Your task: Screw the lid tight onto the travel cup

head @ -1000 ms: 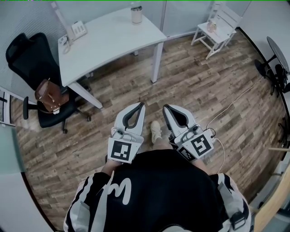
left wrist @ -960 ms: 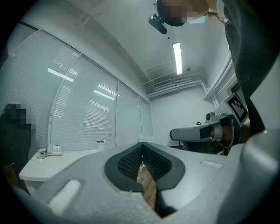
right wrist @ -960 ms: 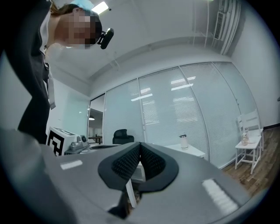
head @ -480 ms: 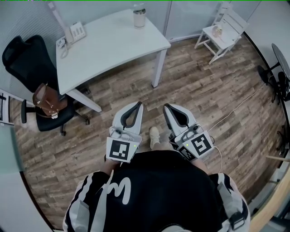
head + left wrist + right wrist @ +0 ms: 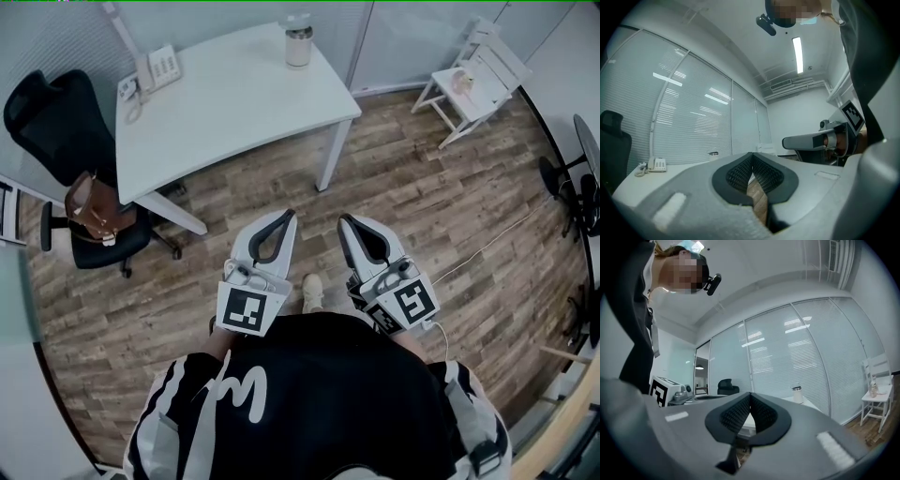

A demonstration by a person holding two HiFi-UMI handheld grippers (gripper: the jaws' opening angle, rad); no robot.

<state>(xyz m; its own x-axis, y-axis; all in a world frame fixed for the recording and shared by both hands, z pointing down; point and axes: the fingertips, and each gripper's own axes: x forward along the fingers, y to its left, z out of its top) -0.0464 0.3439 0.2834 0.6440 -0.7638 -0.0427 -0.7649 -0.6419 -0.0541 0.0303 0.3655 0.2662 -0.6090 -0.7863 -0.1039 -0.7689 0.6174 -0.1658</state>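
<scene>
Left gripper point(image 5: 287, 216) and right gripper point(image 5: 345, 220) are both held out in front of the person's chest, side by side and close together, pointing pretty much level across the room. Both pairs of jaws are pressed together at the tips, and each gripper view shows only the little gap behind the ribbed pads with nothing in it. So both are empty.

The travel cup point(image 5: 298, 42) is nowhere near them. It stands upright on the white desk point(image 5: 234, 103) across the room, right by the far edge and near the far right corner. It looks like it has a cap on top with a dark band under it, but it's too small to say whether that's seated properly.

Other stuff around:
- A desk phone point(image 5: 161, 66) sits at the far left corner of the same desk, well apart from the cup.
- A black office chair point(image 5: 56, 122) is at the desk's left side, with a brown bag point(image 5: 91, 202) on its seat.
- A small white chair point(image 5: 473, 80) stands over by the right wall, with something small on it that I can't make out.
- On the wood floor point(image 5: 422, 197), a thin cable point(image 5: 487, 246) snakes off to the right.
- One shoe point(image 5: 312, 291) pokes out just below and between the two grippers.
</scene>
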